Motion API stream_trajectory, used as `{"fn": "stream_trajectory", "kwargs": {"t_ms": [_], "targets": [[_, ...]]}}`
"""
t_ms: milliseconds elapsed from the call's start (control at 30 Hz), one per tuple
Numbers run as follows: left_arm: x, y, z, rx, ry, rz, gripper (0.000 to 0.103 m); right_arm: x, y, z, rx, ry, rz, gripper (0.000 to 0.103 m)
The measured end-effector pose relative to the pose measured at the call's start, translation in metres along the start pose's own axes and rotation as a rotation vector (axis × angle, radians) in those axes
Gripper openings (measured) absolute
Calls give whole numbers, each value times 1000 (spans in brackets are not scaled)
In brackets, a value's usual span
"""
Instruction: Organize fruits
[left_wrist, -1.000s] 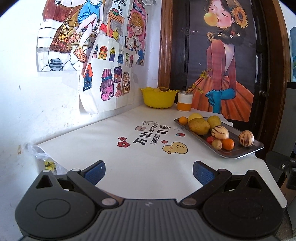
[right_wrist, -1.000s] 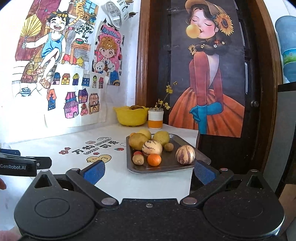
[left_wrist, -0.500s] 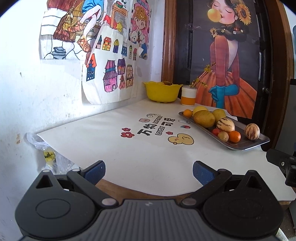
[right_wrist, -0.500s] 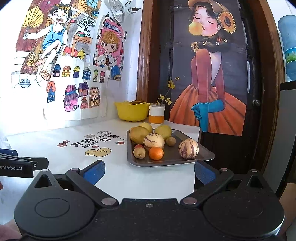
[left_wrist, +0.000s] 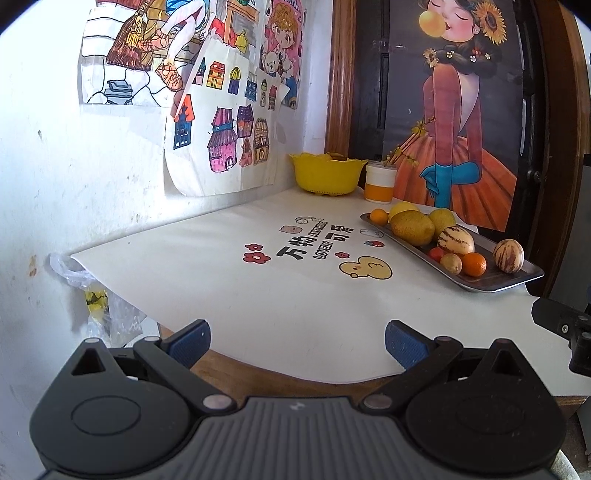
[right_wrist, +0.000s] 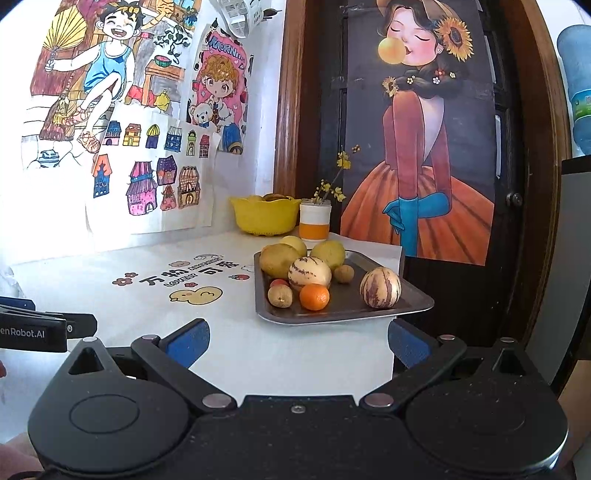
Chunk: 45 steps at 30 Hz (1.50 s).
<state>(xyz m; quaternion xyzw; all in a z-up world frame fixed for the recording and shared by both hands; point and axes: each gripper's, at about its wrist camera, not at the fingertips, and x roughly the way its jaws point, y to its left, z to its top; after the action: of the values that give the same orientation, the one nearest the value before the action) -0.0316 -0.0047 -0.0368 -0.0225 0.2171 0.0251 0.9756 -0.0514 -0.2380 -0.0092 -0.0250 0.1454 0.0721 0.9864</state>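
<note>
Hovering wide and empty, left gripper (left_wrist: 297, 341); right gripper (right_wrist: 298, 341) likewise, near fruit tray (right_wrist: 413, 301).

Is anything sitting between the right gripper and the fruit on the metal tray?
Nothing visible does. The right gripper is open and empty at the table's near edge, and only bare white table cover lies between it and the metal tray. The small orange sits nearest, unobstructed.

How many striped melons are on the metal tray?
2. One striped melon sits mid-tray among the yellow fruits; the other stands alone toward the tray's right side. Another could hide behind the pile.
</note>
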Motion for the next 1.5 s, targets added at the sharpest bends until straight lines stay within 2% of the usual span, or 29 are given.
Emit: {"fn": "stream_trajectory", "kwargs": {"t_ms": [1500], "targets": [[-3, -2, -2, 11, 6, -13, 103, -1, 1, -2, -3, -3, 6, 102]]}}
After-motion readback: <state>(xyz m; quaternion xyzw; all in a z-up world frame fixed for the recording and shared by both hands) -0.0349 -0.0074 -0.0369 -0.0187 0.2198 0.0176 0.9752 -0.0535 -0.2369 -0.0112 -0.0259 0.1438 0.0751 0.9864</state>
